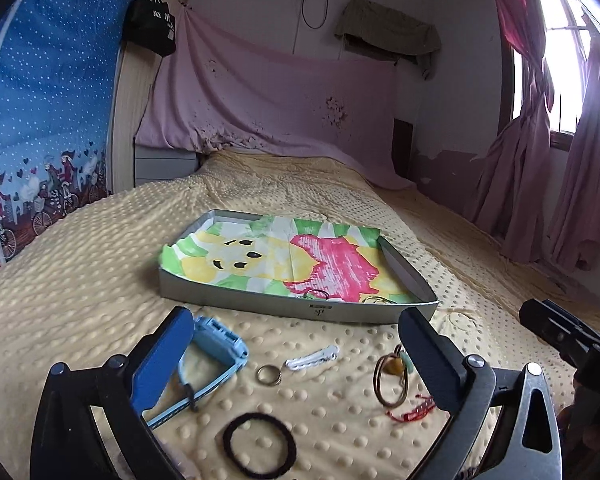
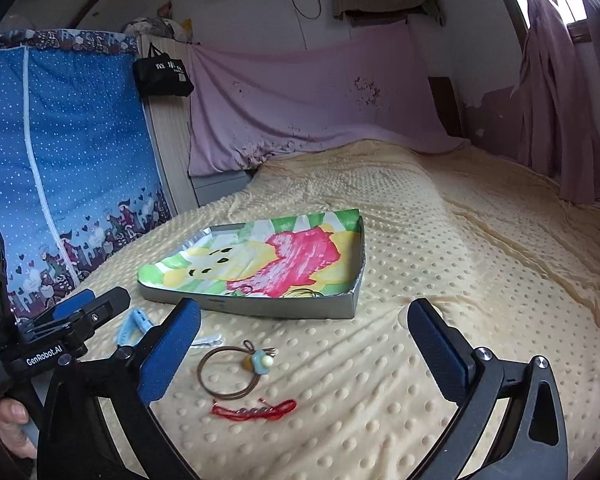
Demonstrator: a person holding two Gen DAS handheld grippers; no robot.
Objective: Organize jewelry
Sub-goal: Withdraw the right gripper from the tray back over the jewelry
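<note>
A grey tray (image 1: 260, 300) lined with a cartoon cloth lies on the yellow bed; it also shows in the right wrist view (image 2: 284, 308). Small rings lie at its near edge (image 1: 374, 300). In front of it lie a blue watch strap (image 1: 216, 344), a metal ring (image 1: 269, 374), a white hair clip (image 1: 312, 357), a brown beaded bracelet (image 2: 232, 372), a red cord bracelet (image 2: 256, 410) and a black hair tie (image 1: 260, 448). My left gripper (image 1: 296, 356) is open above these items. My right gripper (image 2: 304, 344) is open above the brown bracelet.
A blue fabric wardrobe (image 2: 60, 152) stands left of the bed. A pink sheet (image 1: 268, 92) hangs behind the bed. Curtains (image 1: 540, 160) hang on the right. The dotted yellow blanket (image 2: 460, 240) stretches far and right.
</note>
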